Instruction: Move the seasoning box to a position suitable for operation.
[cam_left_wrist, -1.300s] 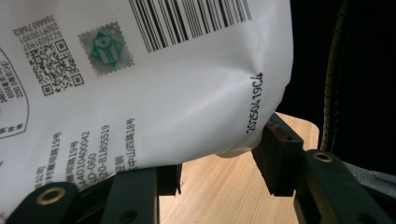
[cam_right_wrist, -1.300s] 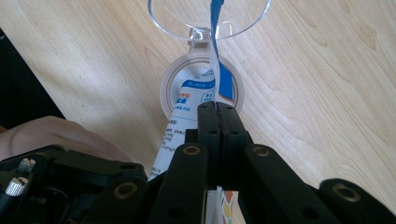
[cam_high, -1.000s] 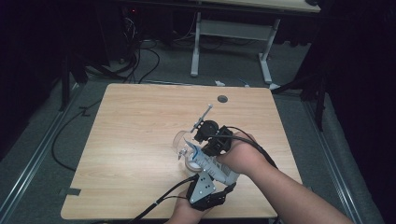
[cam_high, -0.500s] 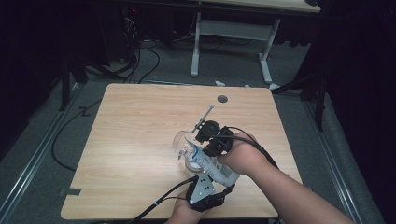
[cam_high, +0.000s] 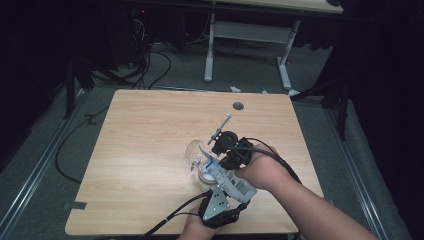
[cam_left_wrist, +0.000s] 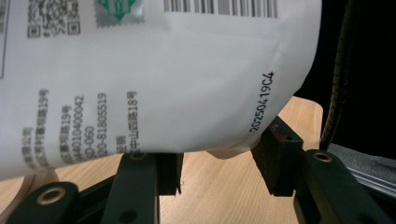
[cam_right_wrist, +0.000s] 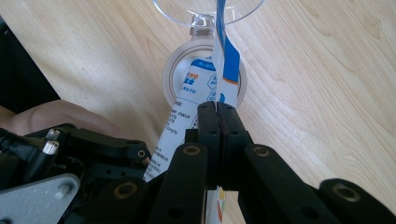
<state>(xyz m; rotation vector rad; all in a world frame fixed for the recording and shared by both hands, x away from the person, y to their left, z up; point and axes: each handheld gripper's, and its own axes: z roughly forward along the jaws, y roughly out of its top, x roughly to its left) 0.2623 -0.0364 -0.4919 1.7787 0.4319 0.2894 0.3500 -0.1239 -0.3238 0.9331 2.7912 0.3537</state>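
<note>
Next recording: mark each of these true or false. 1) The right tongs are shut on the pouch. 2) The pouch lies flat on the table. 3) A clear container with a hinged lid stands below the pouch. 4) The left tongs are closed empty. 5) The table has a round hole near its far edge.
1) True: the right tongs pinch the white and blue pouch.
2) False: it is held up over the table.
3) True: the clear container has its lid open.
4) False: the left tongs straddle the pouch's bottom, jaws apart.
5) True: the hole is there.
</note>
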